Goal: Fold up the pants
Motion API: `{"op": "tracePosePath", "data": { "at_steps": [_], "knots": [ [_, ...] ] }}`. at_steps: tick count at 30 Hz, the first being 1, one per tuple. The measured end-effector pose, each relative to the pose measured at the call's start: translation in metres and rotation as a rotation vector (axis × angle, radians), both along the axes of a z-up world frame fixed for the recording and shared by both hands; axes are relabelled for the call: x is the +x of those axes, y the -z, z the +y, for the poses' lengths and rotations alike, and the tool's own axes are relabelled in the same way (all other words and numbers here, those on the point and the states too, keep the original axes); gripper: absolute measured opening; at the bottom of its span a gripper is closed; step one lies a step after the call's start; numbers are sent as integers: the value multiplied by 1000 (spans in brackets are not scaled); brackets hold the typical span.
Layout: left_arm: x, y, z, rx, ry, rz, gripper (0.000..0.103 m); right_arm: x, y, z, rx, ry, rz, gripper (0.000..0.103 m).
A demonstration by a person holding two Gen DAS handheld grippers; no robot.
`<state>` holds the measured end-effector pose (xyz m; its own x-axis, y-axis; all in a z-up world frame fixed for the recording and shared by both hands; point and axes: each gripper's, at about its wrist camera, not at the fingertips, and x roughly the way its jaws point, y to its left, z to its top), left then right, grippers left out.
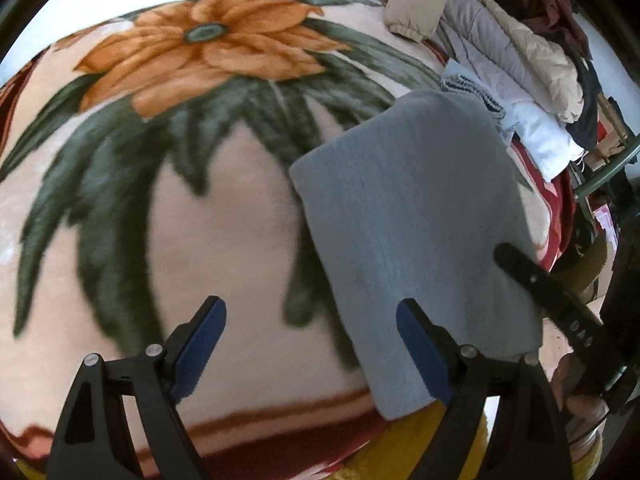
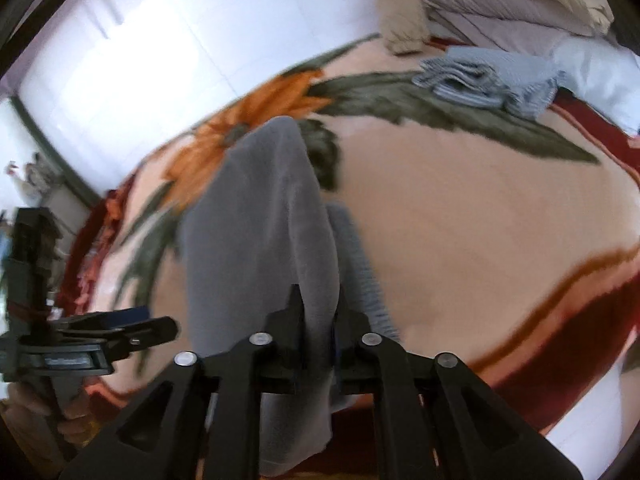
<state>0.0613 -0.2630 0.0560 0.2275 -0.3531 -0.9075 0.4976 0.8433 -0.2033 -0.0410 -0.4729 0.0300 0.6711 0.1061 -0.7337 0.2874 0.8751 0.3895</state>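
The grey pants point(image 1: 416, 224) hang folded over above a floral blanket point(image 1: 224, 216), on the right of the left wrist view. My left gripper point(image 1: 312, 344) is open and empty, just left of the cloth's lower edge. My right gripper point(image 2: 318, 312) is shut on the grey pants point(image 2: 260, 224) and holds them up, the fabric draping away over the blanket point(image 2: 480, 220). In the left wrist view the right gripper point(image 1: 516, 258) reaches in from the right, at the cloth's edge. The left gripper point(image 2: 132, 322) shows at the lower left of the right wrist view.
A pile of padded jackets point(image 1: 500, 32) and folded clothes point(image 1: 476, 88) lies at the blanket's far right corner; a folded blue-grey garment point(image 2: 472, 80) shows there in the right wrist view. A white tiled floor point(image 2: 140, 60) lies beyond the blanket's far edge.
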Motion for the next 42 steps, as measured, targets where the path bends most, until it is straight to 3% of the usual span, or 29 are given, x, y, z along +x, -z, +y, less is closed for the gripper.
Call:
{"op": "tracePosePath", "data": {
  "at_steps": [8, 13, 17, 19, 21, 23, 26, 27, 31, 36, 42],
  "knots": [
    [1, 29, -17, 2, -20, 42, 90, -4, 9, -26, 68, 0, -16, 50],
    [0, 35, -15, -30, -43, 52, 90, 9, 22, -32, 214, -53, -5, 52],
    [3, 41, -16, -46, -47, 65, 92, 19, 35, -27, 208, -64, 41, 54],
    [3, 41, -18, -52, -44, 62, 93, 21, 42, -28, 235, -58, 44, 62],
    [2, 42, -21, -58, -42, 54, 93, 21, 49, -27, 277, -52, 39, 62],
    [1, 42, -24, -67, -33, 43, 92, 20, 48, -21, 248, -58, 28, 63],
    [-1, 40, -29, -127, -5, 53, 72, 21, 43, -12, 188, -91, 27, 59],
    [-2, 40, -30, -150, 3, 64, 52, 20, 42, -11, 186, -98, 20, 50],
    [-9, 33, -35, -154, 35, 16, 35, 9, 30, -2, 129, -102, -37, 32],
    [-13, 21, -34, -163, 70, -9, 25, -4, 19, 2, 171, -85, -98, 28],
    [-21, -5, -15, -188, 66, -62, 24, -19, -3, 24, 210, -83, -173, 28]
  ]
}}
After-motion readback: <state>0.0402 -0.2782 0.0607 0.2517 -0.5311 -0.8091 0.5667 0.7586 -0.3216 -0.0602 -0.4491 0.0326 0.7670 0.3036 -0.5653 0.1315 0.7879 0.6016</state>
